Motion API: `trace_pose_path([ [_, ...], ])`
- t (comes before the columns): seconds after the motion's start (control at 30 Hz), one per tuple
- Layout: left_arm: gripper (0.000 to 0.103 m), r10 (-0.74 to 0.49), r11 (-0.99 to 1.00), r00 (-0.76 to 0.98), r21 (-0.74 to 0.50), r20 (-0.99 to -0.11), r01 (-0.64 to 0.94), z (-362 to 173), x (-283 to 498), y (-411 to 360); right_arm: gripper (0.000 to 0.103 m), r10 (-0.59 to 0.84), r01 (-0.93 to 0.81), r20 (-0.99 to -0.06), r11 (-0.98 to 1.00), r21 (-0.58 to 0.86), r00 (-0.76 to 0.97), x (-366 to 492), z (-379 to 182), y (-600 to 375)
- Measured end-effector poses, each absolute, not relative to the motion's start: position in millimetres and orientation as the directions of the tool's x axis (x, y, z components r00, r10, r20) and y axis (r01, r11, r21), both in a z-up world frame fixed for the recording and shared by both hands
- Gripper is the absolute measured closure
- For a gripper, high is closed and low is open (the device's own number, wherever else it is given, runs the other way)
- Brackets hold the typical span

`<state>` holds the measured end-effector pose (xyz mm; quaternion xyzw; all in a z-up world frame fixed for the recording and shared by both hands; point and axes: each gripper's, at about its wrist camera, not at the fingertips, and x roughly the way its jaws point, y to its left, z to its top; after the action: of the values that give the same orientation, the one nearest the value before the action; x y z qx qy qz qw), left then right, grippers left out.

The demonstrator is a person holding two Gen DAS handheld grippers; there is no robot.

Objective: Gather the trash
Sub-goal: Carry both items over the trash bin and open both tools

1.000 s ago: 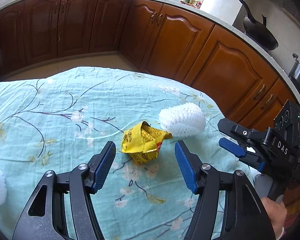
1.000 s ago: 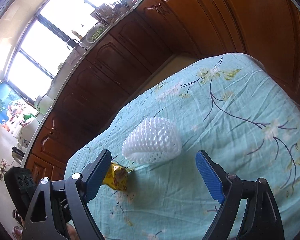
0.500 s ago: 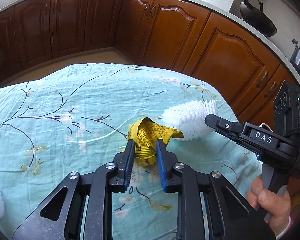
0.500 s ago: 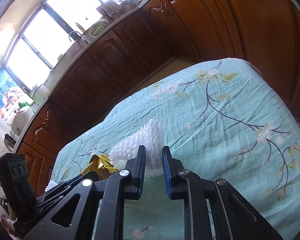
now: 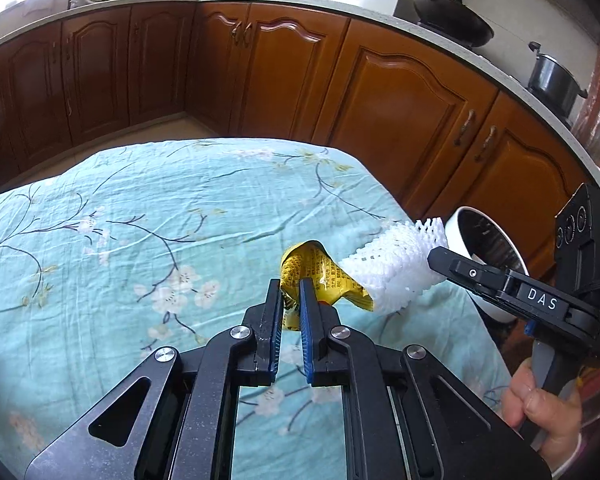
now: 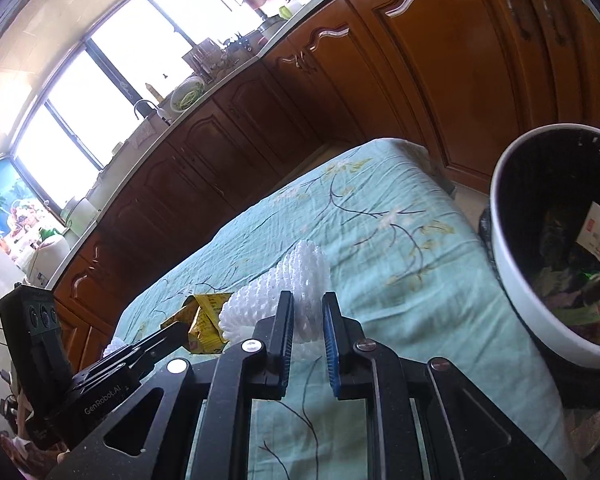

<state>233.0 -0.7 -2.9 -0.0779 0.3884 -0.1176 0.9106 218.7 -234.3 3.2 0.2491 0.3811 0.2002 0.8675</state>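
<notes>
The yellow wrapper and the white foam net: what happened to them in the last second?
Both were grabbed. The left gripper closed on the yellow wrapper, the right gripper on the white foam net, and both pieces were carried toward the white trash bin, which has come into view. The flowered tablecloth stayed as it was.

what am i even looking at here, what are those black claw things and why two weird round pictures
No robot here: a person holds a pair of handheld tongs in each hand, each carrying a wide-angle camera looking along its fingers. That gives two bulging pictures, one per hand. The left tongs are shut on a crumpled yellow wrapper. The right tongs pinch a white foam net sleeve. Both sit over a table with a flowered teal cloth in a kitchen. A white-rimmed bin, already holding rubbish, stands beside the table, probably where both pieces are headed.
</notes>
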Motion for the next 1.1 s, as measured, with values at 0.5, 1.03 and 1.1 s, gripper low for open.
trace_pose_path([
  [0.5, 0.096, -0.365, 0.926, 0.635, -0.197, -0.681, 0.321, 11, 200, -85, 0.089, 0.436, -0.047, -0.526, 0.8, 0.598, 0.73, 158, 14, -316],
  [1.03, 0.096, -0.399, 0.9, 0.609, -0.165, -0.685, 0.404, 19, 189, -138, 0.089, 0.378, 0.013, -0.515, 0.797, 0.604, 0.77, 131, 6, -367],
  [1.1, 0.096, -0.403, 0.897, 0.608, -0.164, -0.684, 0.411, 20, 189, -142, 0.089, 0.371, 0.018, -0.511, 0.795, 0.606, 0.775, 130, 8, -373],
])
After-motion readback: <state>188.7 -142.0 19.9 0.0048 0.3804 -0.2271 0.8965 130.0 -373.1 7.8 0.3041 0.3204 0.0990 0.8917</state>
